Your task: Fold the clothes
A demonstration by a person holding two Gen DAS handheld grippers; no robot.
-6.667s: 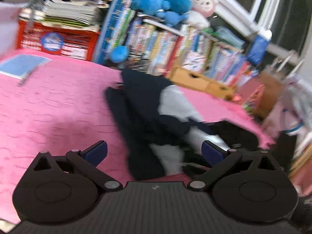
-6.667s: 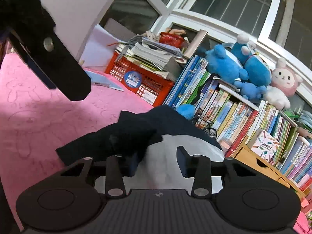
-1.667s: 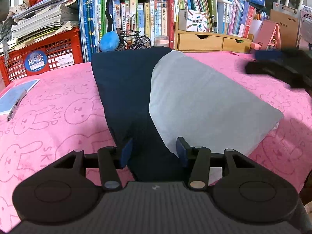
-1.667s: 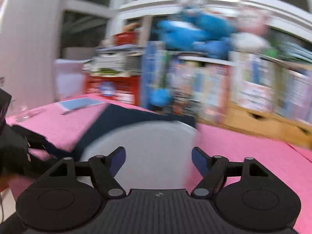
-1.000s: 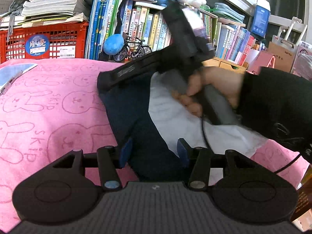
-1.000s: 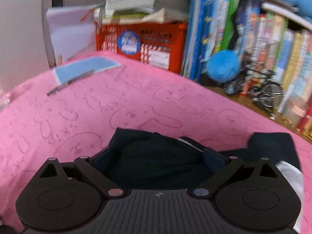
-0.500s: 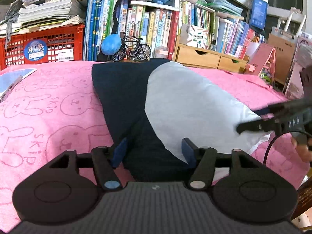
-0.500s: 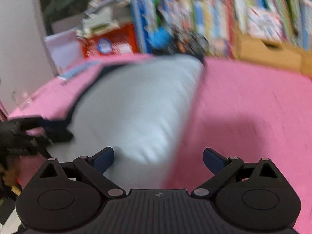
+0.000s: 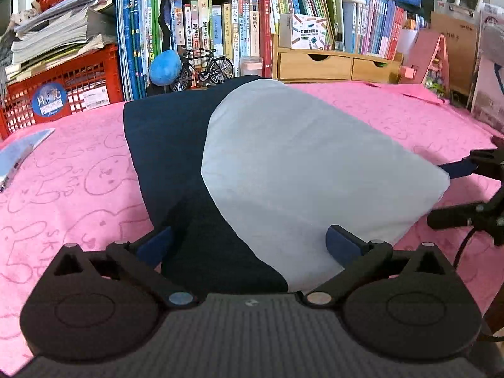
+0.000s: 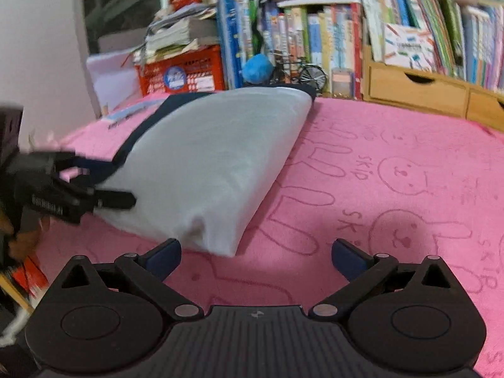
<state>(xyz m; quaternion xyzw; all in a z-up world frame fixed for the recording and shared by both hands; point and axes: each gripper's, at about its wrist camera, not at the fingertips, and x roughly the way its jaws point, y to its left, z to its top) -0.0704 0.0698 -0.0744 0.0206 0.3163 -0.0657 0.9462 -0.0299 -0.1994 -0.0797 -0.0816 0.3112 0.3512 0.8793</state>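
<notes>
We see the folded garment (image 9: pixel 283 163), navy on its left side and pale grey on its right, lying flat on the pink rabbit-print cloth (image 9: pixel 63 182). Its near edge sits between the fingers of the left gripper (image 9: pixel 249 242), whose jaws are opening and press on nothing. The right gripper (image 10: pixel 255 256) hangs released over bare pink cloth, the garment's near right corner just beside its left finger. Half a second ago the left jaws stood narrower around the navy edge; the right gripper has since shifted right of the garment.
</notes>
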